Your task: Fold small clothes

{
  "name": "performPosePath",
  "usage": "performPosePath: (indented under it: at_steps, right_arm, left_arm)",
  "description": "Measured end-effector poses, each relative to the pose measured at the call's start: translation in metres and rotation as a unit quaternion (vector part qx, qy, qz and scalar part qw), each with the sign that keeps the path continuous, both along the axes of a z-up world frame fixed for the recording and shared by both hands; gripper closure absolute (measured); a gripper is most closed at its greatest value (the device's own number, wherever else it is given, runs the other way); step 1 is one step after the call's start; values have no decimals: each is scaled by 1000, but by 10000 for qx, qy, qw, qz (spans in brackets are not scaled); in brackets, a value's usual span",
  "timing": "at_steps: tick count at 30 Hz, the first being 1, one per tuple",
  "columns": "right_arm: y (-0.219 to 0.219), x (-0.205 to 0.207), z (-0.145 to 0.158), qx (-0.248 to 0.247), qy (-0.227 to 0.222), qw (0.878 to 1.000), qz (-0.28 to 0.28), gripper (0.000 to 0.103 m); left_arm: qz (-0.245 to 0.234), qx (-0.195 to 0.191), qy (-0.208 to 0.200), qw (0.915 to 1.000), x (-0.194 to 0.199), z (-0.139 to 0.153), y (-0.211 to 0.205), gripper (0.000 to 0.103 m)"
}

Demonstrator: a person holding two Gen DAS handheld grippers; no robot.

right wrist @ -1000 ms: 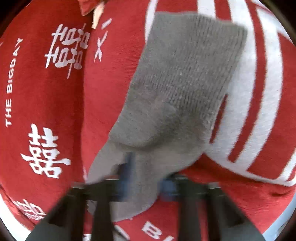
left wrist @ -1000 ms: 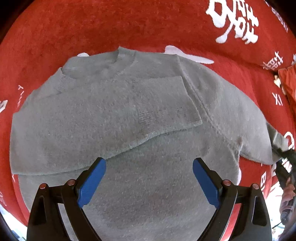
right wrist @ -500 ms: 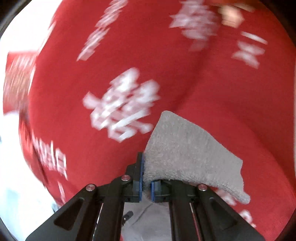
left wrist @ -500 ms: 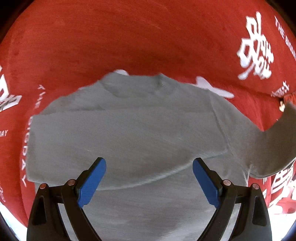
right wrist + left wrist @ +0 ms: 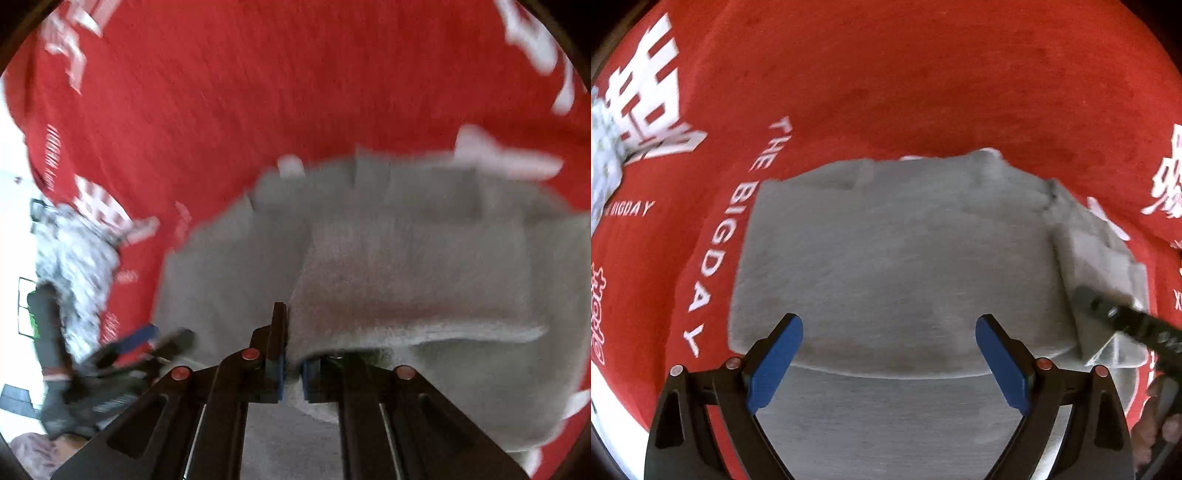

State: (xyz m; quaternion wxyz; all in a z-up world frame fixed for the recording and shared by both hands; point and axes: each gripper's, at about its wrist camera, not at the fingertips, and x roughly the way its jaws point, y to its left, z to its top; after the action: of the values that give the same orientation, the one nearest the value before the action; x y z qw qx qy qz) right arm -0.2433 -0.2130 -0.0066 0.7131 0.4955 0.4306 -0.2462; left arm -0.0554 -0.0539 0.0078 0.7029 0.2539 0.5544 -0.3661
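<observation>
A grey knit sweater (image 5: 894,266) lies flat on a red blanket, its left sleeve folded across the body. My left gripper (image 5: 888,354) hovers open over the lower body with nothing between its blue pads. My right gripper (image 5: 293,369) is pinched on the right sleeve (image 5: 406,288), whose fabric is between the pads as the jaws begin opening. The sleeve drapes inward over the sweater (image 5: 229,266). In the left wrist view the right gripper (image 5: 1082,295) comes in from the right edge with the raised sleeve (image 5: 1097,254). The left gripper (image 5: 147,338) shows blurred at the lower left of the right wrist view.
The red blanket (image 5: 886,74) with white characters and lettering covers the whole surface. A white-and-grey patterned garment (image 5: 81,258) lies at its left edge, also seen as a pale patch (image 5: 602,155). A hand (image 5: 1156,424) shows at the lower right.
My right gripper has swung the right sleeve from out on the blanket in over the sweater's side, rolling as it went. My left gripper has slid sideways over the body, still open.
</observation>
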Motion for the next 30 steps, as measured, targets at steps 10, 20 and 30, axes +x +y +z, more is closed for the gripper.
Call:
performPosePath:
  at_steps: [10,20,30]
  right_arm:
    - [-7,-60,4,315,-96,9803,-1950,74]
    - [29,60,23,-545,3,9956,766,89]
    - [53,15,10,285,-27,9982,526,62]
  left_arm:
    - [124,-864,1329,9873,33,-3,13,8]
    - [651,-1672,3676,9125,71,-40,20,8]
    - [434,-1459,3529,9232,54,-40,-2,4]
